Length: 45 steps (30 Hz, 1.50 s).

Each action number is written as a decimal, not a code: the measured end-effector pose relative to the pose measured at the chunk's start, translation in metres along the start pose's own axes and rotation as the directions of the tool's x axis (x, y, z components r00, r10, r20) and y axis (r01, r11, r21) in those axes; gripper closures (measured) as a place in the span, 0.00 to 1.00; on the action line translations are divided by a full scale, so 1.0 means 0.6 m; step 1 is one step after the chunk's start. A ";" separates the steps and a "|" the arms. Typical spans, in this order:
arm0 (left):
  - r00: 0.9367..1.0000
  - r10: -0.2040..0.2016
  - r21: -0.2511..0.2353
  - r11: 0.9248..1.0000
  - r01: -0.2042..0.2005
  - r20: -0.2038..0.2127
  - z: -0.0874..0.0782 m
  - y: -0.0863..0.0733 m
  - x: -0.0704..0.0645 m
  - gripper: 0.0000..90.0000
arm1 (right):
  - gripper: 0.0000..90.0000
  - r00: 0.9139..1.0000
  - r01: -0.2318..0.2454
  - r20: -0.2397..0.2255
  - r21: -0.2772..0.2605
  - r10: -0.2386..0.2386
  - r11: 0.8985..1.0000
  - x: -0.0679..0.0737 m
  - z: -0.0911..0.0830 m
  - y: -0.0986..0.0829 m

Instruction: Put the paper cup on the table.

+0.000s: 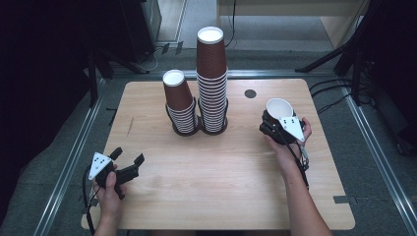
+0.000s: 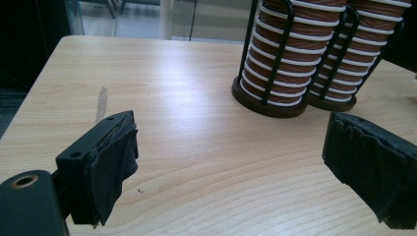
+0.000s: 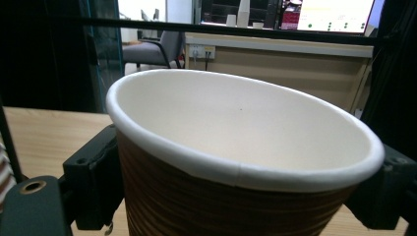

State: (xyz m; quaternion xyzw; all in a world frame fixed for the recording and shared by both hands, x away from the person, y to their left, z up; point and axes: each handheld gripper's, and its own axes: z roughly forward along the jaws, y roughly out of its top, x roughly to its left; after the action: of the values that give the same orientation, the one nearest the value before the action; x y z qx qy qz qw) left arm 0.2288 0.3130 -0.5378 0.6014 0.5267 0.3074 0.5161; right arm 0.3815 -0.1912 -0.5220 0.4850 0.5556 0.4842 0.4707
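Two stacks of brown ribbed paper cups stand in black wire holders at the table's back middle: a short stack (image 1: 179,105) and a taller stack (image 1: 212,78), also seen as the short stack (image 2: 280,54) and tall stack (image 2: 354,49) in the left gripper view. My right gripper (image 1: 275,125) is shut on a single brown paper cup (image 1: 279,109) with a white inside, mouth up, at the right side of the table; the cup (image 3: 236,162) sits between its jaws. My left gripper (image 1: 129,162) rests open near the front left with nothing between its jaws, the stacks far ahead of it (image 2: 231,167).
The wooden table (image 1: 226,187) has a round dark cable hole (image 1: 250,93) at the back right. A pale smear (image 2: 102,103) marks the wood at the left. Dark stands and cables surround the table on the floor.
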 end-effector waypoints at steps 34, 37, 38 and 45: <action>1.000 -0.010 0.002 1.000 0.010 0.001 0.001 -0.004 0.004 0.08 | 0.13 0.997 0.071 0.002 0.045 -0.071 0.996 -0.008 0.016 -0.034; 1.000 -0.010 0.003 1.000 0.010 0.001 0.002 -0.004 0.003 0.08 | 0.13 0.999 0.054 -0.001 0.050 -0.054 0.997 -0.009 0.015 -0.035; 1.000 -0.010 0.003 1.000 0.010 0.001 0.002 -0.004 0.003 0.08 | 0.13 0.999 0.049 -0.003 0.051 -0.049 0.997 -0.009 0.015 -0.035; 1.000 -0.007 0.003 1.000 0.007 0.003 0.002 -0.004 0.002 0.08 | 0.11 0.999 -0.038 -0.034 0.078 0.041 0.996 -0.013 0.012 -0.029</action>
State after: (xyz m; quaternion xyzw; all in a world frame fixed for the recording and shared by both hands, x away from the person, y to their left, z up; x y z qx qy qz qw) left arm 0.2295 0.3136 -0.5405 0.6008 0.5286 0.3040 0.5170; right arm 0.3877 -0.1995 -0.5394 0.5052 0.5724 0.4801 0.4320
